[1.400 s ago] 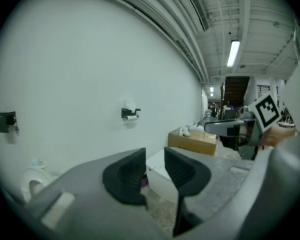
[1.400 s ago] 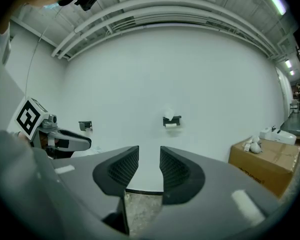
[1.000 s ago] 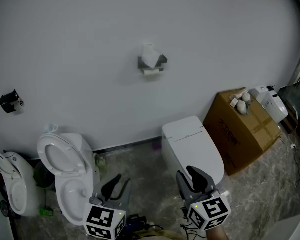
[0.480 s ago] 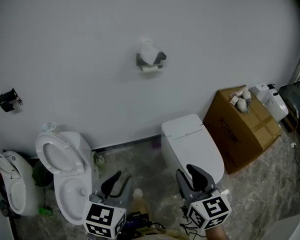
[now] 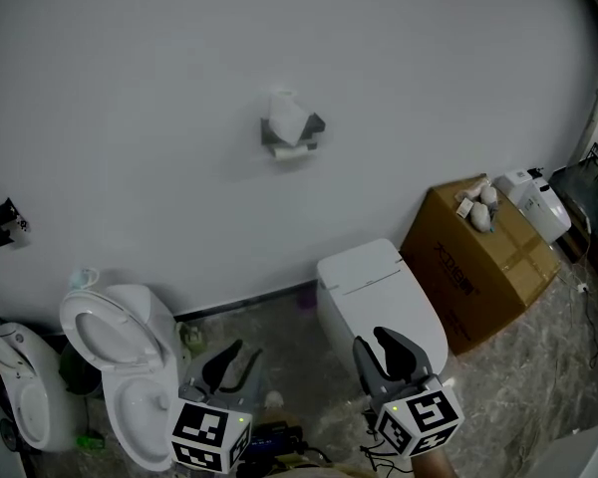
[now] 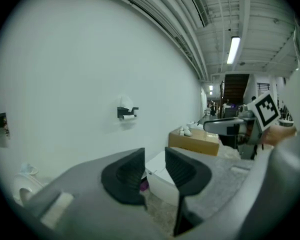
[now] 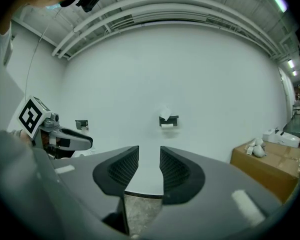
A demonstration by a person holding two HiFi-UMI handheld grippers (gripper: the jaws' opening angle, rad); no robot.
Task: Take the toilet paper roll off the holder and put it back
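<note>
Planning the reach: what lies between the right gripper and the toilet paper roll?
In the head view, only the closed white toilet stands between the right gripper and the toilet paper roll; above it, bare wall.

Head view: set high above and behind both grippers, facing forward and steeply down onto the white wall and the floor, with the left gripper and right gripper close under the lens. Left gripper view: low, looking along its own jaws, slanted toward the wall, catching the right gripper off to its right. Right gripper view: almost square to the wall, catching the left gripper off to its left. Shared by all three: the holder with its toilet paper roll far ahead of both grippers, the closed toilet nearer ahead, the cardboard box to the right.
</note>
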